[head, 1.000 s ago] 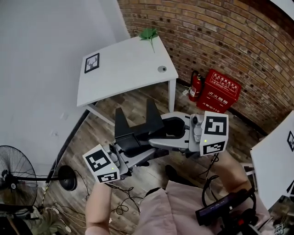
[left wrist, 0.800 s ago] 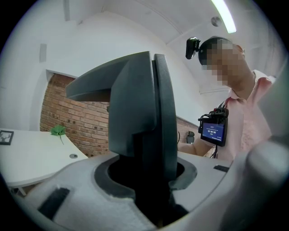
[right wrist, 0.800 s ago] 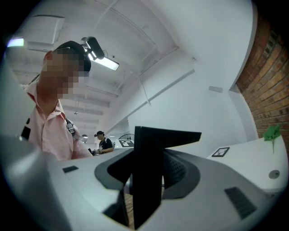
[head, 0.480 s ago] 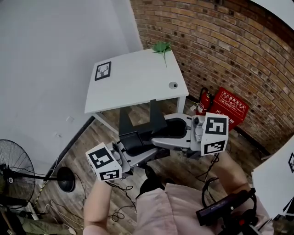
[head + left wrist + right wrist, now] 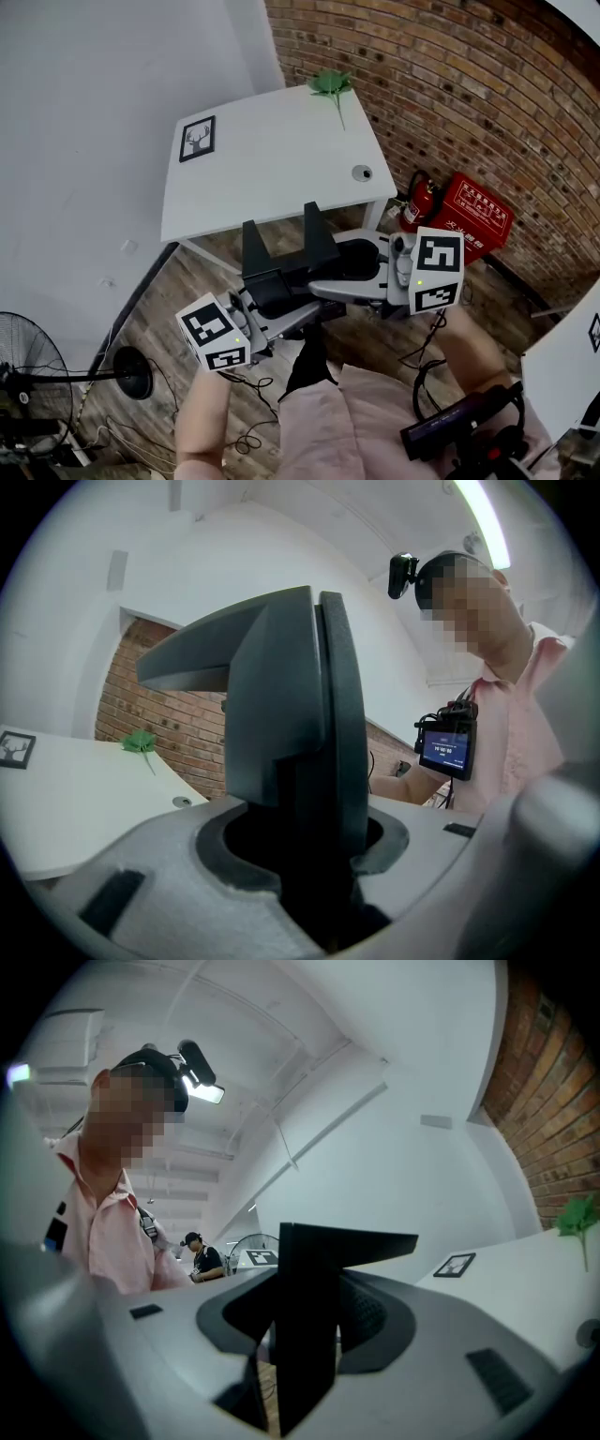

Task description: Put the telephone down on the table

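A dark grey telephone [image 5: 281, 258] with two upright angled parts hangs in the air between both grippers, in front of the white table [image 5: 272, 164]. From the lower left, my left gripper [image 5: 272, 305] is shut on its lower part. From the right, my right gripper [image 5: 330, 281] is shut on its other side. In the left gripper view the telephone [image 5: 291, 714] fills the gap of the left gripper [image 5: 300, 855]. The right gripper view shows the telephone [image 5: 319, 1269] as a black edge clamped in the right gripper [image 5: 300, 1335]. The telephone is over the wooden floor, short of the table's near edge.
On the table lie a small framed picture [image 5: 197, 138], a green leafy sprig [image 5: 330, 84] and a small round cap [image 5: 362, 172]. A fire extinguisher [image 5: 417, 202] and red box [image 5: 473, 220] stand by the brick wall. A floor fan [image 5: 33, 375] is at the lower left.
Both grippers have carried the telephone together toward the white table, which now lies closer and more central in the head view. The grip on the telephone has not changed.
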The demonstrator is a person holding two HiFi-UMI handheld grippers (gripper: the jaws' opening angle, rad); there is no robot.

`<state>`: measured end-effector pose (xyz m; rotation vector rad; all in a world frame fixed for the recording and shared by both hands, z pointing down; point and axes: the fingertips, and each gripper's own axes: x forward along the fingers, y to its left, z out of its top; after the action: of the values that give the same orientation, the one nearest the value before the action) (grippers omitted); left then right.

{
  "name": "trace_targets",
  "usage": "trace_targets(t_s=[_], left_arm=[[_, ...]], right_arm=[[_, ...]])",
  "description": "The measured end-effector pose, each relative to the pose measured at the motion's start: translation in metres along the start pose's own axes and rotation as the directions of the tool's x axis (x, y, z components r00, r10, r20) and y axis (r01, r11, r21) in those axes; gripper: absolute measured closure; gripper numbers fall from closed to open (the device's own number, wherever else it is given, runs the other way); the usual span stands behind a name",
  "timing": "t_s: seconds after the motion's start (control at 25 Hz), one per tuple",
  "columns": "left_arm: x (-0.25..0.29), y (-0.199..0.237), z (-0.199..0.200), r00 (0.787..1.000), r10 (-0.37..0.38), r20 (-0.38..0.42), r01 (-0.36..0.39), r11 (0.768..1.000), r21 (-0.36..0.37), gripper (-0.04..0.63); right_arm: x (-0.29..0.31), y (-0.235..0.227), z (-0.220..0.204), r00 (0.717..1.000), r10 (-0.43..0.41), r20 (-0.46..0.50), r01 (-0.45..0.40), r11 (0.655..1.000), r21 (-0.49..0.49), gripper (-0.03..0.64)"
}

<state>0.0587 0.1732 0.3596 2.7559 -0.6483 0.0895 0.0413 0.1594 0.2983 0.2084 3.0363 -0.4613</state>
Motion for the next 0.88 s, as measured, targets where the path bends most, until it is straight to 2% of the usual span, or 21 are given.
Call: trace_targets(t_s=[0.16,0.4,0.64,0.88], left_arm=[[-0.009,0.050,-0.003,1.000,-0.014,-0.008,0.013,0.999,-0.043,0.431],[-0.027,0.121,0.014,0.998,-0.053,-0.015,0.052,0.997,-0.051,0.431],[-0.038,0.177,0.043,0.995,-0.095,-0.013,0.095,0.995,-0.008,0.431],[-0.040,0.206,0.067,0.990,-0.137,-0.005,0.138,0.990,0.023,0.431]], right_arm=[[0.025,-0.047,-0.005,1.000,-0.013,-0.008,0.013,0.999,0.046,0.439],[0.064,-0.111,0.008,0.998,-0.055,-0.012,0.055,0.997,0.053,0.440],[0.093,-0.159,0.037,0.995,-0.096,0.003,0.096,0.995,0.013,0.439],[0.105,-0.185,0.060,0.989,-0.145,0.027,0.146,0.989,-0.035,0.439]])
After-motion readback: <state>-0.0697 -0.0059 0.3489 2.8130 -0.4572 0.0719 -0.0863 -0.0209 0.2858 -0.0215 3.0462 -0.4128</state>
